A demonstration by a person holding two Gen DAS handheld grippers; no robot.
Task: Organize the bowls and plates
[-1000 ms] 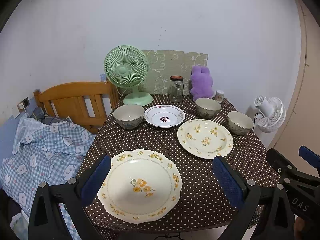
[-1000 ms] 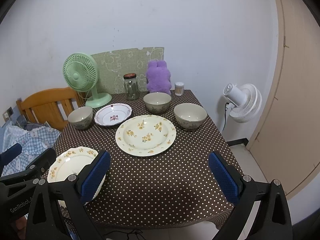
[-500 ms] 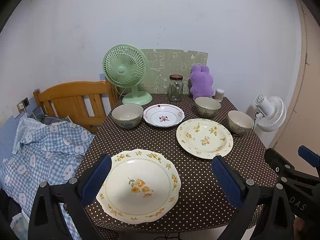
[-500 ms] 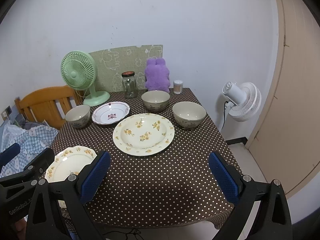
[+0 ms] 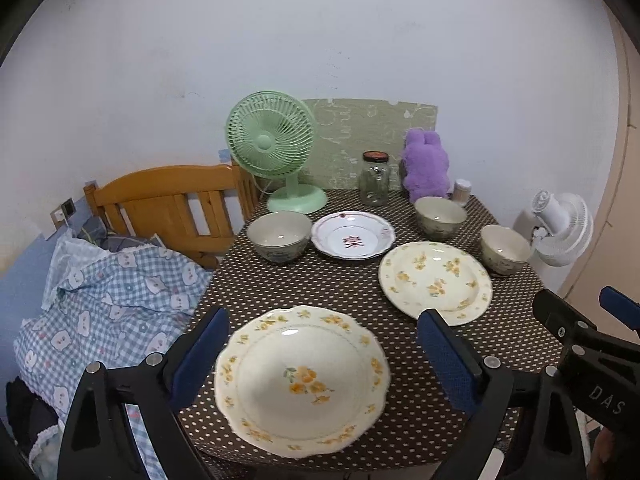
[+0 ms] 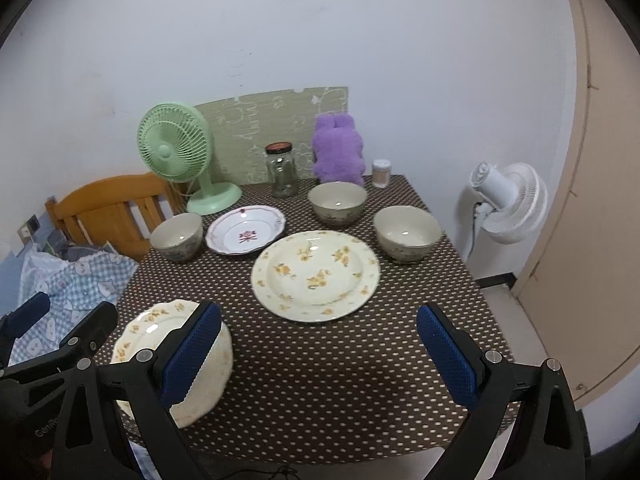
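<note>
Left hand-held gripper [image 5: 320,344] wide w/ jaws just narrowing, straddling nearest scalloped yellow-flower plate [image 5: 302,380] at worktop [image 5: 348,280] front edge, prob first pick; right hand-held gripper [image 6: 320,344] wide, empty; round floral plate [image 6: 316,274], bowls beyond

both tools [image 5: 322,354] [image 6: 318,354] wide apart, left one just narrowing, nothing gripped

Dim, even indoor light; fisheye-bent edges, slightly soft, perhaps blurred.
</note>
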